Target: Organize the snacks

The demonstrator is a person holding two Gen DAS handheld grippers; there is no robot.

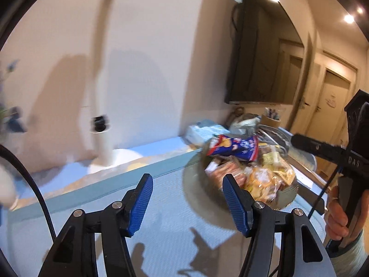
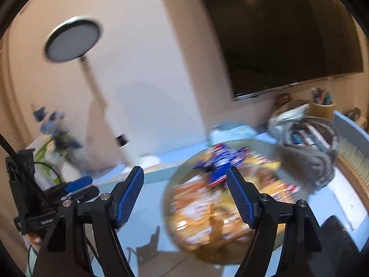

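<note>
Two grippers — left gripper point(image 1: 188, 182), right gripper point(image 2: 185, 177) — jaws apart, empty | blue snack packet point(image 1: 233, 149) lies crosswise atop plate point(image 1: 196, 184) pile

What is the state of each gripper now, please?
Left gripper: open, holding nothing, above the mat.
Right gripper: open, holding nothing, in front of the snack plate.

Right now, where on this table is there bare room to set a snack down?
Bare mat lies left of the plate, between it and the lamp base; both grippers' open fingers hang over it, holding nothing. The plate is heaped with snacks, and the back right corner is crowded: basket, cup, bags.
</note>
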